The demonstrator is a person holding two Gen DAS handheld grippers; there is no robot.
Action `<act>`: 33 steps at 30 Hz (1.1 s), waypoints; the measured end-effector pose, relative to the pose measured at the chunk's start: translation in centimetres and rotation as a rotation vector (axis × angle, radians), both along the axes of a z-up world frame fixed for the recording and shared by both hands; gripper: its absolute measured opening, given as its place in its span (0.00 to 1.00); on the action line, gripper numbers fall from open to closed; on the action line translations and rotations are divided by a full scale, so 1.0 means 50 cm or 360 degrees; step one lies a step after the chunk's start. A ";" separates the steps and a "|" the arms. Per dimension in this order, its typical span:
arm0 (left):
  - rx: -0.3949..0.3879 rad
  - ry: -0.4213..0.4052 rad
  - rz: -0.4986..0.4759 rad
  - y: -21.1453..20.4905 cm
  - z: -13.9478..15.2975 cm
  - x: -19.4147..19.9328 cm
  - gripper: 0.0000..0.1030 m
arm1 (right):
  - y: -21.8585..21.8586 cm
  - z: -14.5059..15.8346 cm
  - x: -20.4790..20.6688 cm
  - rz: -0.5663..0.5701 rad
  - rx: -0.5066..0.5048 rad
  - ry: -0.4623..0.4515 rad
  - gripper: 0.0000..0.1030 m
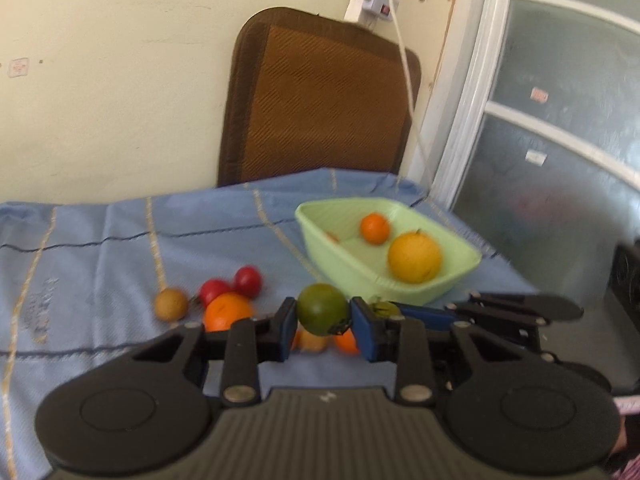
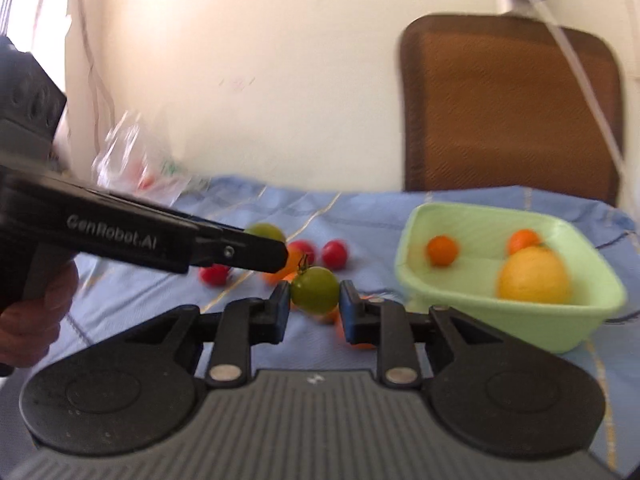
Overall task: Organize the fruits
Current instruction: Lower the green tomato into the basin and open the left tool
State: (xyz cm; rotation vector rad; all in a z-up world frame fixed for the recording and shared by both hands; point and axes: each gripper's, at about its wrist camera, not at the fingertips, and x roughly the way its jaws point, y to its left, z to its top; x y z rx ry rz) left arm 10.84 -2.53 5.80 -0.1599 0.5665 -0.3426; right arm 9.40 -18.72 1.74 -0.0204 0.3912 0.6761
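My left gripper (image 1: 323,318) is shut on a dark green tomato (image 1: 322,309), held above the blue tablecloth. My right gripper (image 2: 314,300) is shut on a lighter green tomato (image 2: 315,289), also off the cloth. A pale green basket (image 1: 466,270) holds a large yellow-orange fruit (image 1: 415,257) and small oranges (image 1: 375,228); it also shows in the right wrist view (image 2: 604,300). Loose on the cloth lie red tomatoes (image 1: 248,281), an orange (image 1: 228,312) and a brown round fruit (image 1: 171,304). The left gripper's body (image 2: 120,236) crosses the right wrist view.
A brown cushion (image 1: 320,96) leans on the wall behind the table. A white cable (image 1: 408,80) hangs down by it. A crumpled plastic bag (image 2: 132,160) lies at the far left of the cloth. A glass door (image 1: 560,140) stands to the right of the table edge.
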 end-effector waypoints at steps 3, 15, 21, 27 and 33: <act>-0.0089 0.0031 -0.0057 -0.036 0.019 0.053 0.28 | -0.056 0.020 0.005 -0.0164 0.0065 -0.0077 0.28; -0.0060 0.0231 -0.0167 -0.164 -0.025 0.200 0.28 | -0.135 -0.006 0.083 -0.0373 0.0026 -0.0026 0.29; -0.0058 0.0247 -0.0173 -0.169 -0.035 0.201 0.31 | -0.137 -0.007 0.072 -0.0376 0.0008 -0.0065 0.30; -0.0190 0.0197 -0.0090 -0.119 -0.007 0.175 0.31 | -0.156 -0.008 0.072 -0.0387 0.0095 -0.0043 0.40; -0.0256 0.0075 0.0136 0.013 0.029 0.083 0.37 | -0.196 -0.001 0.065 -0.0506 0.0247 -0.0051 0.41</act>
